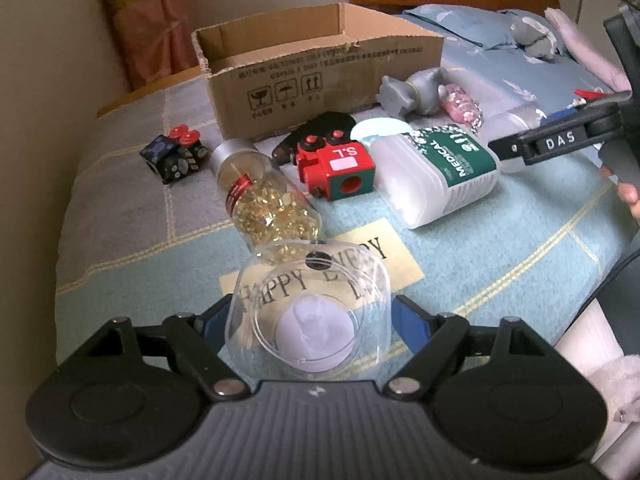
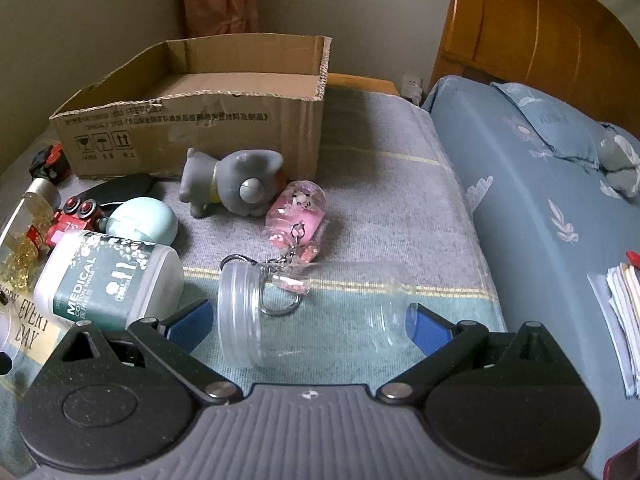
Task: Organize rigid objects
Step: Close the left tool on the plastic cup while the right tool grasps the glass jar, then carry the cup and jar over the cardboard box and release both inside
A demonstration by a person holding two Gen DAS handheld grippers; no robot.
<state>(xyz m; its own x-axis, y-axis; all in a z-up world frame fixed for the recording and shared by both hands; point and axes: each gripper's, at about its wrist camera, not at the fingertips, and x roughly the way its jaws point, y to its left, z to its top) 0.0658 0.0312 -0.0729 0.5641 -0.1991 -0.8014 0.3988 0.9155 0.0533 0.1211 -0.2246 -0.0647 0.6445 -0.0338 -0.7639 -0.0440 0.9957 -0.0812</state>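
Observation:
A clear plastic tub [image 1: 312, 304] with a white inner lid sits between the blue pads of my left gripper [image 1: 312, 316]; the pads stand close at either side, and I see no squeeze on it. In the right wrist view a clear screw-top jar [image 2: 320, 312] lies on its side between the pads of my right gripper [image 2: 310, 324], with a small gap at its lid end. An open cardboard box [image 1: 320, 80] stands behind. Before it lie a gold-flake bottle [image 1: 260, 196], a red toy train [image 1: 340, 164], a black toy train [image 1: 176, 152] and a cotton-swab box [image 1: 436, 168].
A grey dog figure [image 2: 232, 188], a pink keychain globe [image 2: 296, 216] and a mint round case [image 2: 142, 220] lie near the box [image 2: 192, 120]. Everything rests on a blanket-covered bed. A blue pillow [image 2: 540, 128] and a paper stack [image 2: 624, 312] are at the right, a wall at the left.

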